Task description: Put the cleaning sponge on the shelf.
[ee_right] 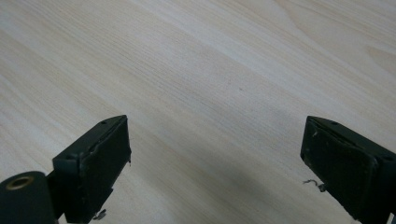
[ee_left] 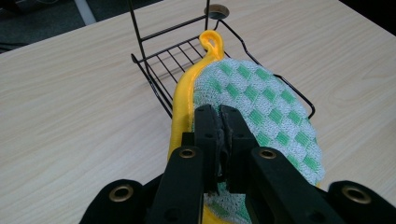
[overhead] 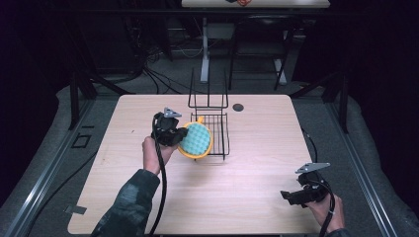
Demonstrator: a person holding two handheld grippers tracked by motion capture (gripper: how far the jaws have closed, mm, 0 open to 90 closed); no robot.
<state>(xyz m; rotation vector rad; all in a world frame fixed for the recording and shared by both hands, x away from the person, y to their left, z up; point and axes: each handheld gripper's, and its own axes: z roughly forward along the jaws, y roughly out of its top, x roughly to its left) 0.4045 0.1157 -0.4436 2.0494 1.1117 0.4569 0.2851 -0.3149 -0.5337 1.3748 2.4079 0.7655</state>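
Observation:
A round pot holder, green-and-white checked with a yellow rim and a yellow loop, hangs over the left edge of a black wire rack at the table's middle. My left gripper is shut on it. In the left gripper view the two jaws pinch the checked cloth near its yellow rim, with the loop pointing toward the rack. My right gripper rests low at the table's front right, open. Its fingers stand wide apart over bare wood.
A light wooden table carries everything. A small dark round grommet sits behind the rack near the far edge. Two tall wire uprights rise from the rack's back. Black cables trail from both grippers. Dark floor and another table's legs lie beyond.

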